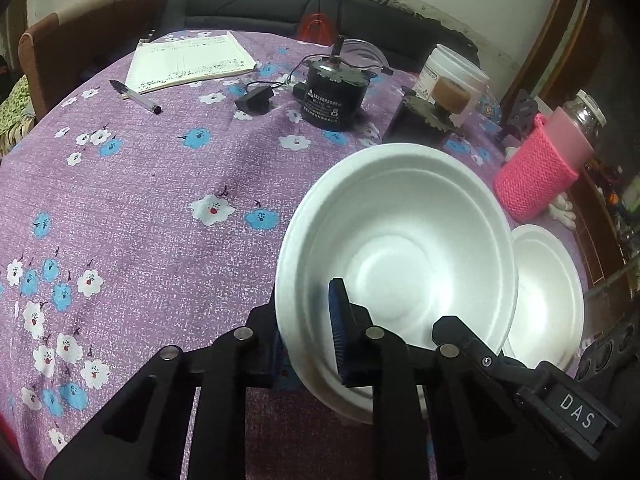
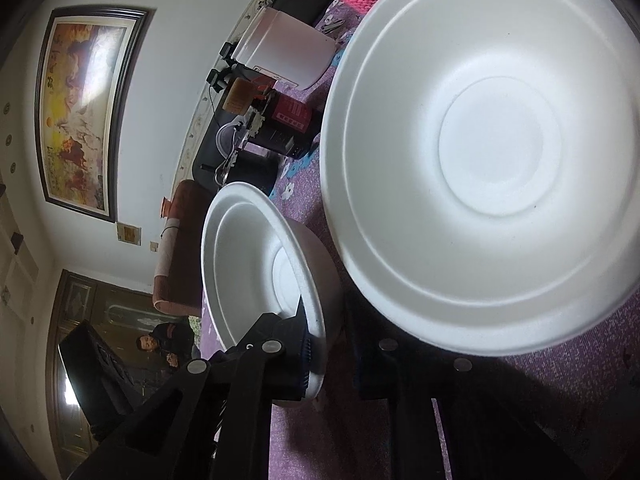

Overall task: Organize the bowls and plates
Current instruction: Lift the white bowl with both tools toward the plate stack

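In the left wrist view my left gripper (image 1: 308,336) is shut on the near rim of a large white foam bowl (image 1: 400,248), held tilted above the purple floral tablecloth (image 1: 160,208). A second white bowl or plate (image 1: 548,288) lies behind it to the right. In the right wrist view, which is rolled sideways, my right gripper (image 2: 324,348) is shut on the rim of a smaller white foam bowl (image 2: 248,256). The large white bowl (image 2: 488,152) fills the right of that view.
On the table stand a black motor (image 1: 332,96), a black adapter (image 1: 256,98), a notepad (image 1: 188,62), a pen (image 1: 136,96), a white tub (image 1: 452,76) and a pink knitted cup sleeve (image 1: 536,180). A sofa (image 1: 248,4) runs behind the table.
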{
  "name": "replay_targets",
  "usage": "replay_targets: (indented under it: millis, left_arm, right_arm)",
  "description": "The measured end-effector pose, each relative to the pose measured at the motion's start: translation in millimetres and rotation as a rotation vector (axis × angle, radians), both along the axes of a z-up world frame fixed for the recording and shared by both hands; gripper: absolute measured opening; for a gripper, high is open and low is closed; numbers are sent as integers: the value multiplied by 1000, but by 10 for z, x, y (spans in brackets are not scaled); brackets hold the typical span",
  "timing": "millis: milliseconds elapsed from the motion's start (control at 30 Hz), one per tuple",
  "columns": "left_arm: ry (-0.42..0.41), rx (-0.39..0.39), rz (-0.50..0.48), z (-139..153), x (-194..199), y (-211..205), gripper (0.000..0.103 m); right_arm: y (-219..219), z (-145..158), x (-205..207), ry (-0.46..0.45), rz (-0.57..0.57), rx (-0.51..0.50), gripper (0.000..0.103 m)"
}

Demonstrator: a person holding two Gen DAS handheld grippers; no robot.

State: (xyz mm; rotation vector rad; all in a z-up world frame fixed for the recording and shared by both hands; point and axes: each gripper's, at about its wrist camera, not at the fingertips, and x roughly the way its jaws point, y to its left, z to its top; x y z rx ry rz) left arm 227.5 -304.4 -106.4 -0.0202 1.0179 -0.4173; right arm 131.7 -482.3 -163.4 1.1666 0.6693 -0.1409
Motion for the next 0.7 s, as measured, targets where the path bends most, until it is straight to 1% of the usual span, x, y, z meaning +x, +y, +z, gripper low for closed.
replay_targets:
  millis: [367,567,700]
  left_arm:
    - [18,-15,6,32,-34,43,16]
    - [22,-32,-12,93,-101,46,16]
    - [8,-33,-27,172,-213,82,16]
  right_arm:
    - [21,30,7,14,13,16,14]
    - [37,122,-47,16,9,-5,14]
    - [60,194,-130,17,3,-11,14]
